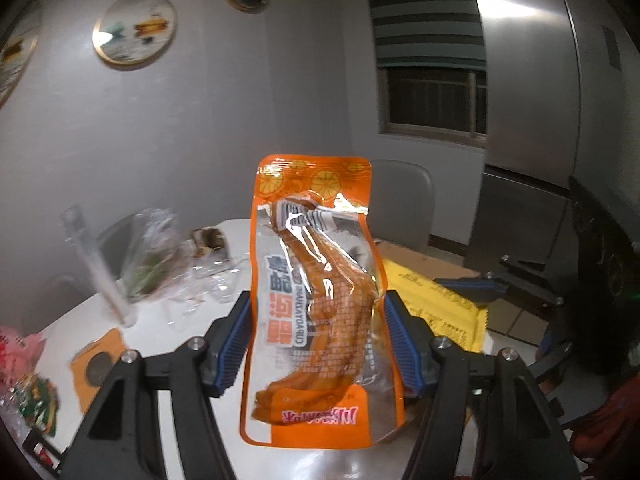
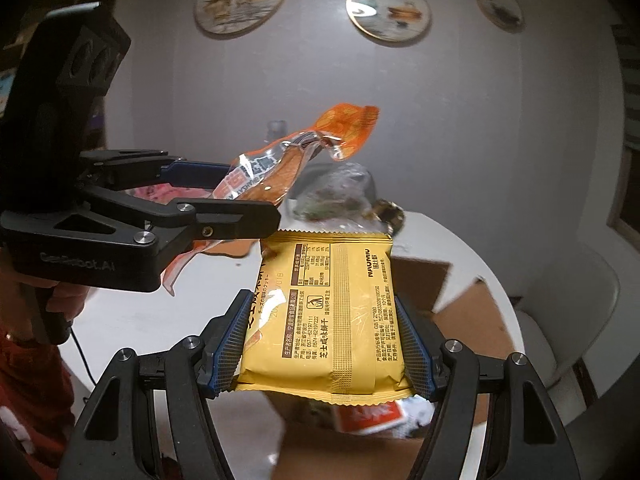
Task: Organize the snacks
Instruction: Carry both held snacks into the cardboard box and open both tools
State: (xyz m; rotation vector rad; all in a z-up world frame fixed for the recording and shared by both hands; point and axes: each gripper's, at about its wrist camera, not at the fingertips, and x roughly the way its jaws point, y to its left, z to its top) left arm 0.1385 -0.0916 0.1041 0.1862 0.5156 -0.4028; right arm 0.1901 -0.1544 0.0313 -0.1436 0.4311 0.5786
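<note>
My left gripper [image 1: 316, 336] is shut on an orange snack pouch [image 1: 316, 300] with a clear window, held upright above the white table [image 1: 168, 340]. The pouch [image 2: 288, 160] and the left gripper [image 2: 236, 196] also show in the right wrist view, up at the left. My right gripper [image 2: 324, 340] is shut on a yellow cracker packet [image 2: 332, 312], held above an open cardboard box [image 2: 460, 320]. The yellow packet [image 1: 436, 300] shows behind the pouch in the left wrist view, with the right gripper [image 1: 476, 284] on it.
A red-and-white packet [image 2: 368, 416] lies in the box. A clear bag of greens [image 1: 152, 256], clear plastic wrappers [image 1: 208, 280] and a tall clear bottle [image 1: 96, 264] stand at the table's far side. Colourful packets [image 1: 28, 380] lie at the left edge. Chairs [image 1: 404, 204] stand around the table.
</note>
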